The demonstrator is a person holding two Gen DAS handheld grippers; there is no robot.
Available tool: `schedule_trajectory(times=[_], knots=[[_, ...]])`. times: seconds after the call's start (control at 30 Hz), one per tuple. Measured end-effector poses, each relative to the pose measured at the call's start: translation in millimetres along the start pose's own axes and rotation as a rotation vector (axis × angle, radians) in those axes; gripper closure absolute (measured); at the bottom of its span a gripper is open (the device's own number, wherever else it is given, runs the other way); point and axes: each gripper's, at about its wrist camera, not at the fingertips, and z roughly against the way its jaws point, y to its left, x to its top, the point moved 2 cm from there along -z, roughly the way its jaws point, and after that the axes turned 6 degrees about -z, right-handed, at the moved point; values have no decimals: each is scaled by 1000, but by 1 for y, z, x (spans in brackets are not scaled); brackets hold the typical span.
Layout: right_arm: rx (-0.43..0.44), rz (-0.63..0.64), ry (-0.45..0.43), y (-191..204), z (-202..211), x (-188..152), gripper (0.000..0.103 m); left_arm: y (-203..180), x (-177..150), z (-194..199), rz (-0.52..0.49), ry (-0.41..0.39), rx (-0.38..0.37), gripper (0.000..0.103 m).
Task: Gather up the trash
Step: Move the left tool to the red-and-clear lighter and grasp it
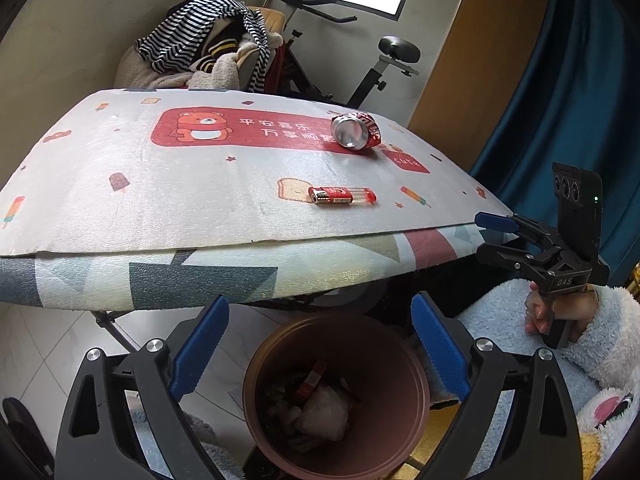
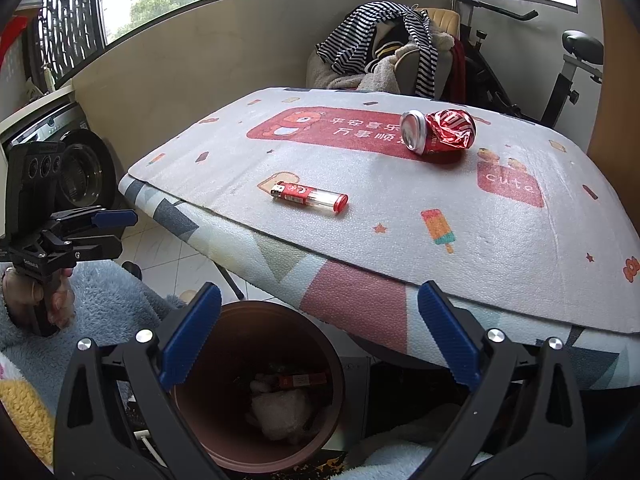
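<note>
Hovering over the bin [image 1: 332, 396], the left gripper [image 1: 320, 364] stands released and empty, as does the right gripper [image 2: 316, 344]. Trash already lies inside. Next likely calls for reaching to the counter [image 1: 160, 200] for the lighter [image 1: 342, 196] or crushed can [image 1: 356, 131].

Two wrist views, angled down over bin [image 1: 332, 400] (shared) and table [image 1: 160, 200].
</note>
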Motion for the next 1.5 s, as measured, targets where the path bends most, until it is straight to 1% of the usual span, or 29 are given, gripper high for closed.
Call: schedule_trajectory(times=[0.23, 0.3, 0.37, 0.4, 0.43, 0.5, 0.6, 0.67, 0.7, 0.77, 0.87, 0.97, 1.03, 1.07, 1.2, 1.23, 1.27, 1.3, 1.43, 1.5], knots=[[-26, -16, 8, -4, 1, 2, 6, 8, 7, 0, 28, 22, 27, 12], [-27, -34, 5, -7, 2, 4, 6, 11, 14, -4, 45, 39, 48, 12], [-49, -70, 3, -13, 1, 8, 6, 12, 21, -9, 70, 53, 61, 11], [-63, -118, -3, -22, 2, 13, 6, 11, 27, -13, 86, 56, 58, 11], [-68, -129, -4, -23, 1, 15, 6, 9, 33, -18, 101, 57, 55, 8], [-105, -177, -7, -32, 0, 22, 6, 3, 44, -29, 113, 60, 57, 7], [-146, -192, -5, -38, -2, 29, 6, -8, 63, -54, 146, 84, 62, 6], [-195, -216, -13, -47, -3, 37, 6, -16, 75, -77, 175, 111, 53, 6], [-198, -220, -14, -49, -3, 38, 6, -18, 79, -86, 183, 122, 59, 6], [-210, -270, -28, -63, -2, 45, 6, -24, 88, -106, 195, 146, 84, 6], [-197, -321, -49, -81, 0, 47, 6, -29, 95, -136, 189, 199, 136, 6], [-193, -340, -57, -96, 0, 50, 6, -34, 97, -158, 182, 238, 186, 6], [-193, -346, -59, -105, -2, 51, 6, -35, 98, -167, 179, 248, 227, 6], [-191, -351, -59, -109, -1, 52, 6, -36, 99, -170, 170, 246, 251, 6], [-187, -368, -57, -121, 2, 51, 6, -38, 104, -179, 154, 256, 305, 6], [-187, -373, -55, -126, 2, 49, 6, -37, 105, -180, 152, 260, 332, 6], [-187, -375, -54, -121, 1, 53, 6, -36, 104, -180, 154, 264, 368, 6], [-184, -380, -54, -124, 2, 52, 6, -34, 103, -180, 158, 261, 382, 6], [-179, -386, -54, -122, 0, 49, 6, -38, 104, -182, 150, 250, 395, 6], [-177, -385, -50, -123, -2, 48, 6, -40, 104, -185, 144, 262, 403, 6]])
